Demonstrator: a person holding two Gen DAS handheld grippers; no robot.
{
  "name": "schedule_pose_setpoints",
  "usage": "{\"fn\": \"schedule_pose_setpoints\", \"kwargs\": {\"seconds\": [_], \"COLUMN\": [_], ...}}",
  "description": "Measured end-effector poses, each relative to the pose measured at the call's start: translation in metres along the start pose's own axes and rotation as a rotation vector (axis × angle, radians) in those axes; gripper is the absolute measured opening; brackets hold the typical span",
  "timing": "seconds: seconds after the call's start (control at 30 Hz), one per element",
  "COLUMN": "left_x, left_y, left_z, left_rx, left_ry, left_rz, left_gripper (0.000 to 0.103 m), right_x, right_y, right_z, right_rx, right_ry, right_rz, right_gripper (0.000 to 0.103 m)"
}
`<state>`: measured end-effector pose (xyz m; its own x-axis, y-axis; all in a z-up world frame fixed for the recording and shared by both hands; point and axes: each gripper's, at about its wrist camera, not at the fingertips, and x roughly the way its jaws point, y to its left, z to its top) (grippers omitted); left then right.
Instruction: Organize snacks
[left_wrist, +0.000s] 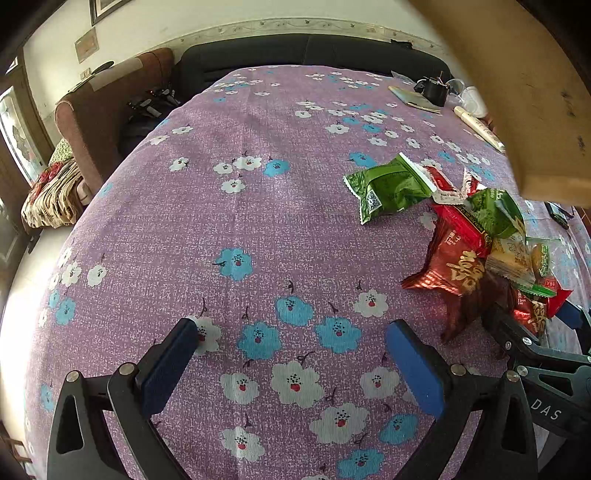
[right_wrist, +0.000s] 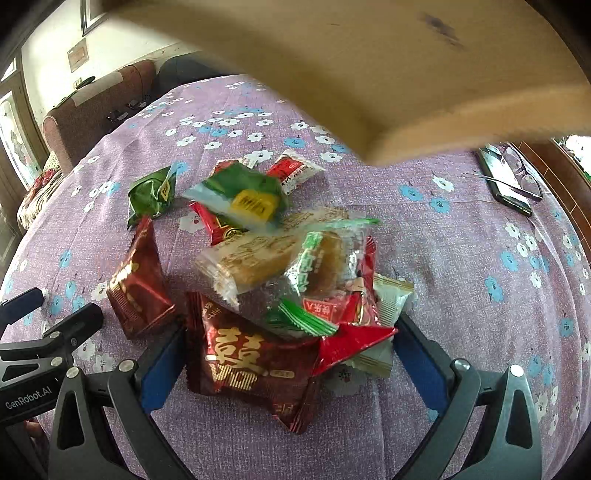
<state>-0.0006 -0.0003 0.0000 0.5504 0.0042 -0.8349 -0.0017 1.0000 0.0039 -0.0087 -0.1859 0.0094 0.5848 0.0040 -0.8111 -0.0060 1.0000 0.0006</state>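
A heap of wrapped snacks (right_wrist: 280, 280) lies on the purple flowered tablecloth (right_wrist: 461, 295). It holds dark red packets with gold characters (right_wrist: 251, 362), a clear-wrapped cake (right_wrist: 255, 262) and a blurred green packet with a yellow label (right_wrist: 243, 195). One green packet (left_wrist: 388, 188) lies apart to the left. A tan cardboard box (right_wrist: 369, 74) hangs blurred above the heap. My right gripper (right_wrist: 290, 328) is open, its blue pads on either side of the nearest red packets. My left gripper (left_wrist: 291, 328) is open over bare cloth, left of the heap (left_wrist: 480, 258).
A phone (right_wrist: 502, 188) with glasses (right_wrist: 524, 177) on it lies at the right of the table. At the far right corner are a black object (left_wrist: 434, 90), a booklet (left_wrist: 413, 99) and a pale tube (left_wrist: 480, 127). A brown armchair (left_wrist: 110, 103) stands beyond the left edge.
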Motion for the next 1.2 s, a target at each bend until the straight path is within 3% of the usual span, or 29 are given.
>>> {"fn": "schedule_pose_setpoints", "kwargs": {"seconds": [1.2], "left_x": [-0.0002], "left_y": [-0.0003], "left_z": [-0.0006], "left_rx": [-0.002], "left_ry": [0.0], "left_rz": [0.002], "left_gripper": [0.103], "right_x": [-0.0013], "right_y": [-0.0008], "right_z": [0.0017], "right_rx": [0.001], "right_ry": [0.0], "right_rz": [-0.001], "right_gripper": [0.103]}}
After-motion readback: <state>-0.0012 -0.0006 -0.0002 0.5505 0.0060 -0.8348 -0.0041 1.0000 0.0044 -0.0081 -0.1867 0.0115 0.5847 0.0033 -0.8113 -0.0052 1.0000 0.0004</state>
